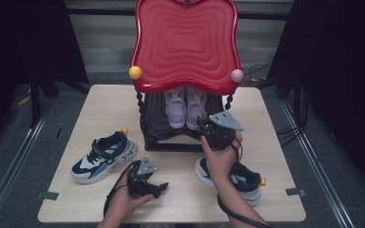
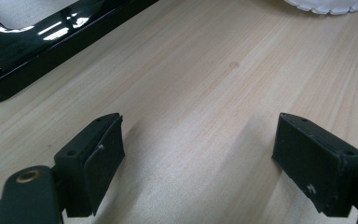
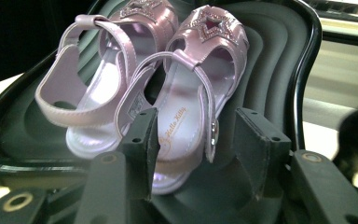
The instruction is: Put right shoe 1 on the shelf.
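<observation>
right gripper view: right tongs (image 3: 193, 154) stand partly spread astride the heel of the right pink sandal (image 3: 191, 93) on the lower shelf (image 3: 270, 70), pads clear, so withdraw straight back without snagging the strap, while left tongs (image 2: 198, 158) rest wide over the table (image 2: 205, 70).

Bare bench (image 2: 200, 93) ahead of left tongs (image 2: 198, 154); pink sandals (image 3: 168, 93) between and beyond right tongs (image 3: 193, 154), red shelf top (image 1: 185, 42) overhead.
</observation>
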